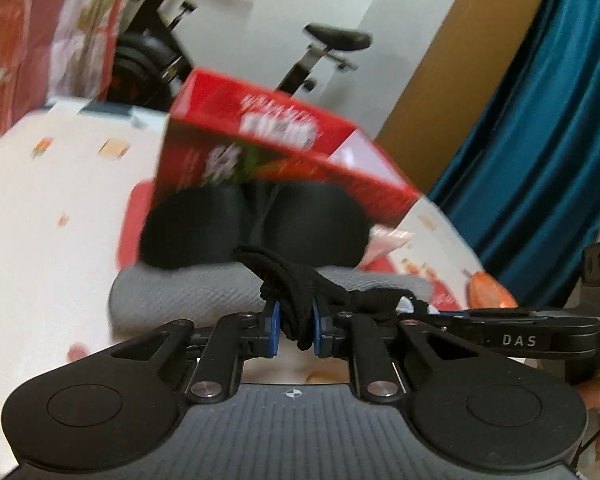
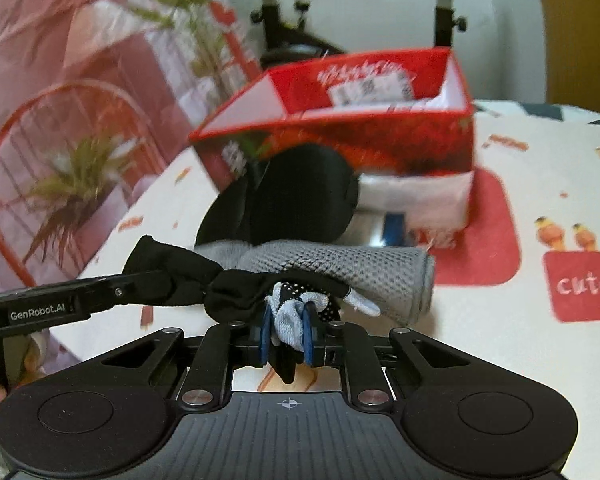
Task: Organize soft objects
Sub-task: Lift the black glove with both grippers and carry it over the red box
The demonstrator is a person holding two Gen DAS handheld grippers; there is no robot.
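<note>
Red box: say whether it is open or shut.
Open. The right wrist view looks over the red box's rim onto its white inner walls, with no lid over it. Contents cannot be made out.

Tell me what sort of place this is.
Most likely a room in a home: an exercise bike stands behind a table with a cartoon-print cloth, and a teal curtain hangs at the side.

The black sock is soft knit cloth, the grey towel a coarse waffle weave, the red box glossy card, and the tablecloth smooth and printed.
</note>
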